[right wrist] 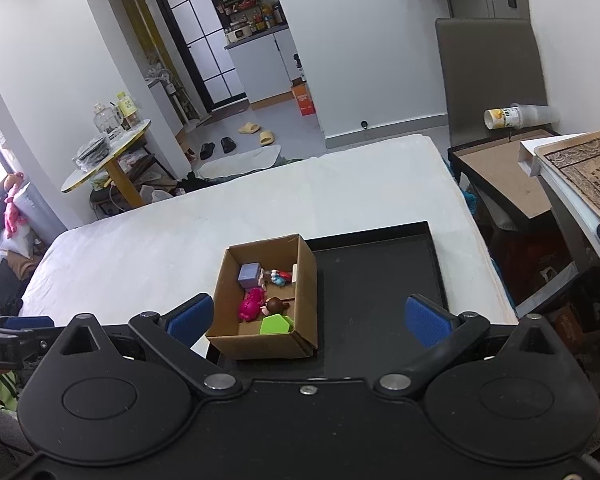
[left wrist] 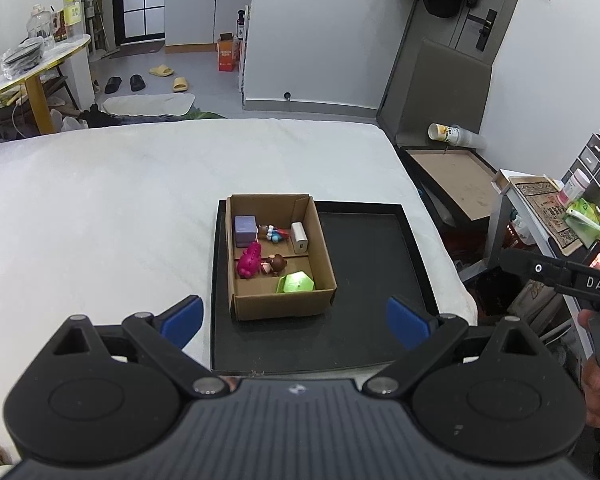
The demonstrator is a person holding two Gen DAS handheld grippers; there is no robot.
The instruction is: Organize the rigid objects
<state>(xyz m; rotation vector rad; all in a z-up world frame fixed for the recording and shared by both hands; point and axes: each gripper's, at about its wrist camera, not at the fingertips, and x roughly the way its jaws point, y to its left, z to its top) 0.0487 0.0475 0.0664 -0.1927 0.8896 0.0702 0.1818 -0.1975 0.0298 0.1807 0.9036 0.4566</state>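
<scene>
Cardboard box (left wrist: 281,264): open-topped, brown corrugated, with dividers, standing on the left part of a black shallow tray (left wrist: 374,272) laid on a white bed (left wrist: 100,208).
Contents, far section: lilac cube (left wrist: 245,231), small figurine in brown, blue and red (left wrist: 274,233), white rectangular block (left wrist: 299,237) against the right wall.
Contents, nearer sections: magenta plastic toy (left wrist: 249,261) touching a brown-haired figurine (left wrist: 275,263); lime-green faceted piece (left wrist: 295,282) by the front wall.
Writing: "DAS" in white on a black bar at the right edge of the left wrist view; "bot.AI" on a black part at the left edge of the right wrist view.
Room: white walls, grey floor, slippers, round yellow-legged tabletop with jars, grey chair, kitchen shelves beyond a glazed door.
Left tool (left wrist: 294,322): blue pads spread wide, released, empty, near the box front.
Right tool (right wrist: 309,320): pads likewise apart, released, empty.
</scene>
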